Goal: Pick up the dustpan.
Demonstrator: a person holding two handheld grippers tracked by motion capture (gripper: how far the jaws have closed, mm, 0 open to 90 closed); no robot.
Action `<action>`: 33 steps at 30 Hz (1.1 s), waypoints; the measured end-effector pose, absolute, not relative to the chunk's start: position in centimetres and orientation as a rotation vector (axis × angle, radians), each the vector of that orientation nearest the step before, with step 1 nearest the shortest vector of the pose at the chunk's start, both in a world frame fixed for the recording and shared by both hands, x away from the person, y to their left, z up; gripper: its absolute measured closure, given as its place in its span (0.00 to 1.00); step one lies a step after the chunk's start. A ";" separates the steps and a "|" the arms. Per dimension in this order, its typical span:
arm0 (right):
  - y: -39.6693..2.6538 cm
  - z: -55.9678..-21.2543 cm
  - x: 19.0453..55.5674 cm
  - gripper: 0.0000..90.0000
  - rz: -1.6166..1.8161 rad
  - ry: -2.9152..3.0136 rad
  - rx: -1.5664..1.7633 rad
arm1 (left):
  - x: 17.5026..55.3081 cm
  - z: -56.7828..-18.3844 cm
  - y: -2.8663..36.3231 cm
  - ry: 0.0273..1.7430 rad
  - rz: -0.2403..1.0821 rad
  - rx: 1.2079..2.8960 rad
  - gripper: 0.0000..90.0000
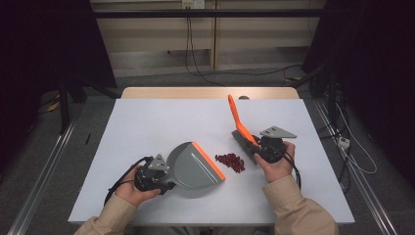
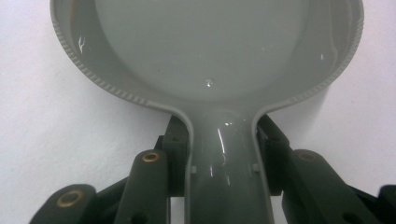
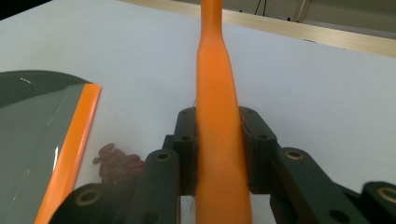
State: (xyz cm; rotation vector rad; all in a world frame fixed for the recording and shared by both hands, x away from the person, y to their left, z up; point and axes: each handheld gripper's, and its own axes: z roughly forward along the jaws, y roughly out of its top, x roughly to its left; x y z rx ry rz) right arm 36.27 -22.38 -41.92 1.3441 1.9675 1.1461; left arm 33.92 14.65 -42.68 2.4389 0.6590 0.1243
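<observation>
With the left gripper (image 1: 164, 182) clamping the grey plastic dustpan (image 1: 193, 169) and the right gripper (image 1: 258, 149) clamping the orange-handled brush (image 1: 240, 125), the pan's orange lip is wanting flat contact while bristles are drawing the dark red beans (image 1: 230, 161) across.

Your sleeves (image 1: 293, 208) are tan. Each gripper (image 1: 152, 177) is black with brass-ringed screws (image 3: 163, 156), a grey triangular plate (image 1: 277, 132) and a black cable (image 1: 119, 183).

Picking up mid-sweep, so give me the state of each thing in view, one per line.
Dustpan: on the table, held by its handle, nothing inside.
Brush: held, bristles down.
Red bits: piled between the two, unswept.
Left gripper: shut on dustpan.
Right gripper: shut on brush.
</observation>
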 end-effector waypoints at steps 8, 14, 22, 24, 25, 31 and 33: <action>-22.2 -42.2 36.3 0.79 1.118 1.984 1.325 | 33.7 -42.7 13.8 0.587 0.089 2.472 0.71; -22.2 -42.6 36.3 0.79 1.080 2.005 1.335 | 33.5 -42.8 13.1 0.551 0.077 2.492 0.71; -21.9 -42.7 36.3 0.77 1.087 2.030 1.318 | 33.4 -43.0 12.9 0.536 0.058 2.495 0.71; -21.8 -42.6 36.4 0.75 1.092 2.031 1.312 | 33.4 -43.0 12.9 0.535 0.057 2.499 0.71; -21.7 -42.5 36.4 0.75 1.083 2.044 1.303 | 33.4 -43.0 12.8 0.543 0.056 2.492 0.71; -21.4 -42.3 37.0 0.79 1.049 2.055 1.311 | 33.5 -43.1 12.8 0.545 0.047 2.493 0.71; -21.6 -42.3 37.0 0.79 1.038 2.051 1.322 | 33.6 -43.1 12.9 0.551 0.038 2.484 0.70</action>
